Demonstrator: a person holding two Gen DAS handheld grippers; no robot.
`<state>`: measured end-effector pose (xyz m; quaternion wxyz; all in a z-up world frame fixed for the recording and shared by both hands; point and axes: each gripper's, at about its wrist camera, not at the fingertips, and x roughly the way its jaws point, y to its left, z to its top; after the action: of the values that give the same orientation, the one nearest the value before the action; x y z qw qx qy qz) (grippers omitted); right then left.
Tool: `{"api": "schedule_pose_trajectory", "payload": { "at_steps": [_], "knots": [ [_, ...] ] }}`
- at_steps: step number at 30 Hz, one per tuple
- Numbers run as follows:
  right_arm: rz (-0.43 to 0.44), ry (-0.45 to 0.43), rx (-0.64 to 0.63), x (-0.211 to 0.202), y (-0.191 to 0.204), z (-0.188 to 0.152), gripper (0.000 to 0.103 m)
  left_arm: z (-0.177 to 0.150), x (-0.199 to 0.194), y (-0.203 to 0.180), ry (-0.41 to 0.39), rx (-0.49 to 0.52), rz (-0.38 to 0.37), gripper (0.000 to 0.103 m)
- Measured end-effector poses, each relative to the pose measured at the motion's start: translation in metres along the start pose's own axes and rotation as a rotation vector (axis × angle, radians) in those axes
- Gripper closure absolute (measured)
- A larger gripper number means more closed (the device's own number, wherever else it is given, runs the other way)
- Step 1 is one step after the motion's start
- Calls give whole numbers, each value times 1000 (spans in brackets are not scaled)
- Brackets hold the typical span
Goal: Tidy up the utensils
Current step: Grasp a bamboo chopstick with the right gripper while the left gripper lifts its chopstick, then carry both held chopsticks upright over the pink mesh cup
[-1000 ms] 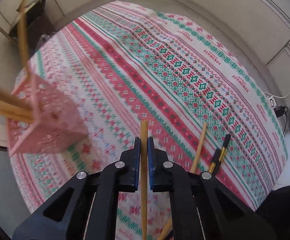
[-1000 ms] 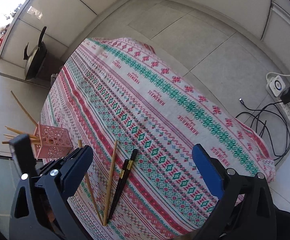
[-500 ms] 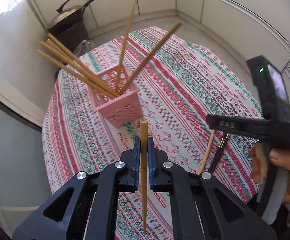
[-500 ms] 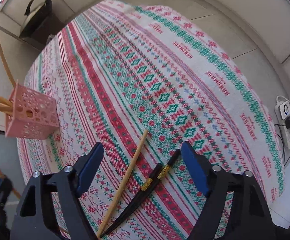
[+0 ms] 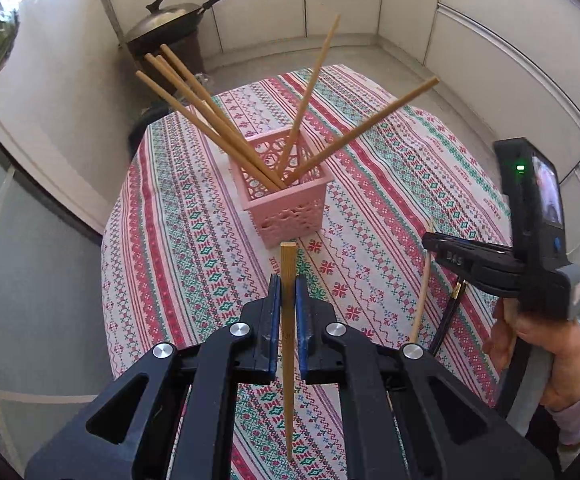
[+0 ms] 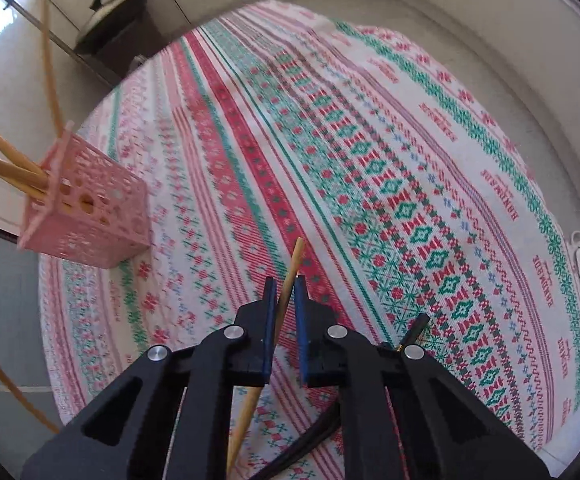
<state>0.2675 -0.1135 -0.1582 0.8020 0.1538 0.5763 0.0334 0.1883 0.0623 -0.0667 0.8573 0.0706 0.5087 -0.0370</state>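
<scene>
Two claws each carry a chopstick. The left claw [image 5: 285, 300] is clamped on a pale bamboo chopstick [image 5: 288, 320], held upright, with the pink perforated plastic basket [image 5: 285, 208] standing at 12 o'clock on the patterned cloth-covered surface [image 5: 177, 240] and bristling with more bamboo sticks [image 5: 209, 120]. The right claw [image 6: 285, 300] pinches a second tilted bamboo chopstick [image 6: 285, 292]; black gold-banded chopsticks [image 6: 410, 332] lie at 4 o'clock. Best practice, arguably: bring the stick over the basket's opening, tip down, before releasing.
</scene>
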Motion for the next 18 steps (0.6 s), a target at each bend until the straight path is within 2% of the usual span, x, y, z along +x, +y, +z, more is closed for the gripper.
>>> {"api": "schedule_pose_trajectory", "payload": {
  "at_steps": [10,18],
  "knots": [
    [181,-179,-41,-88,8,-11,97,-3,-40,20,-101,-68,-47,97],
    [327,-299,-161,-170,19,-36,97,-16,-88,34,-224,-115,-68,97]
  ]
}}
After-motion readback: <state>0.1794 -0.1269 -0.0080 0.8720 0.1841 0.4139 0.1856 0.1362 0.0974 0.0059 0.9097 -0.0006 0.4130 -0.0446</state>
